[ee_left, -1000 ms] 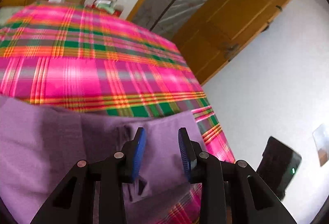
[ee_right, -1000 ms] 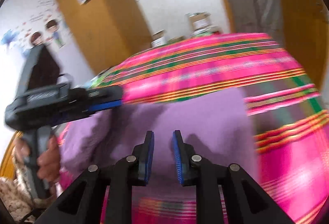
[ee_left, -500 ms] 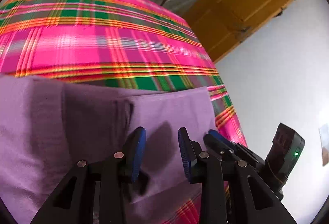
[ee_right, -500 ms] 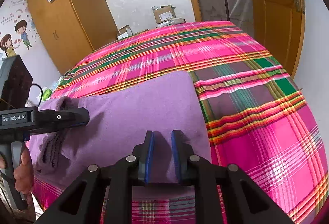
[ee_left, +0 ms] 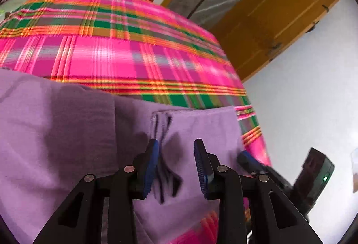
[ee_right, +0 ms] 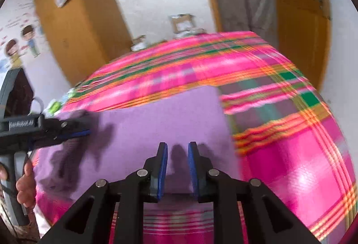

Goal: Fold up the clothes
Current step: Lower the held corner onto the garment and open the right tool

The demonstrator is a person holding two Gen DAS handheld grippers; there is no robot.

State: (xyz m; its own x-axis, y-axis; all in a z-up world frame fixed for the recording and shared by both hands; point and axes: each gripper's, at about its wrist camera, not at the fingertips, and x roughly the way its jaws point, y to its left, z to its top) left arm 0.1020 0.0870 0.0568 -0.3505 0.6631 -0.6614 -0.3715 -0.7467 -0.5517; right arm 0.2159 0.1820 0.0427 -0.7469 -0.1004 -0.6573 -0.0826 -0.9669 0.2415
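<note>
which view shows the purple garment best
The right wrist view: the purple garment shows nearly whole on the plaid bedcover, its right edge clear. The left wrist view shows only its near part, with folds and a ribbed edge.

purple garment, plaid bedcover, left hand-held gripper parted

Even daylight fills both views. The grippers cast soft shadows on the purple garment. Motion blur smears the plaid sheet, worst at right. Fisheye distortion bends edges; corners vignette black.
</note>
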